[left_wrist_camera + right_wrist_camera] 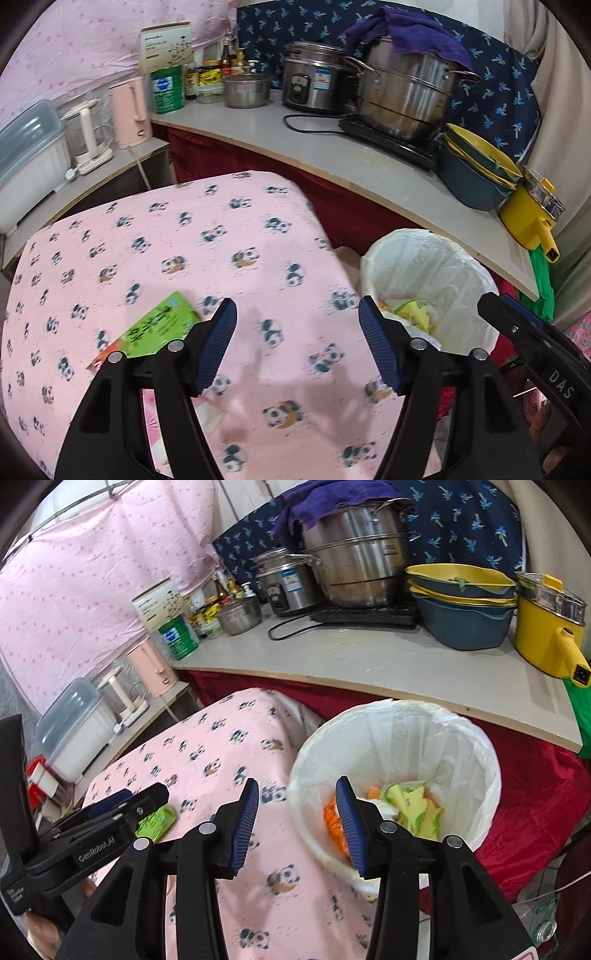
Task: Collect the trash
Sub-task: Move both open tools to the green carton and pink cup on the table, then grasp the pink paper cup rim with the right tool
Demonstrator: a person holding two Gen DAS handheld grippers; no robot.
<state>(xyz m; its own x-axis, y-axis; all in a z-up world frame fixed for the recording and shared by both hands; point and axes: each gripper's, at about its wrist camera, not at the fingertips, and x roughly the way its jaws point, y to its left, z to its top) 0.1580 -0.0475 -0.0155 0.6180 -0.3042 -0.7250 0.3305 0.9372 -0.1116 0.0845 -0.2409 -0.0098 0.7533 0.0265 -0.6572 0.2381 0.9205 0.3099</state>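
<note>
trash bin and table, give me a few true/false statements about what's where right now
1. The trash bin has a white liner. True.
2. The bin is empty. False: yellow, green and orange scraps lie inside.
3. A green packet lies on the panda tablecloth. True.
4. The right gripper is clamped on the green packet. False: its jaws are open with nothing between them.
5. The left gripper holds nothing. True.

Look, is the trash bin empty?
No, the white-lined trash bin already holds yellow-green wrappers and orange scraps.
</note>
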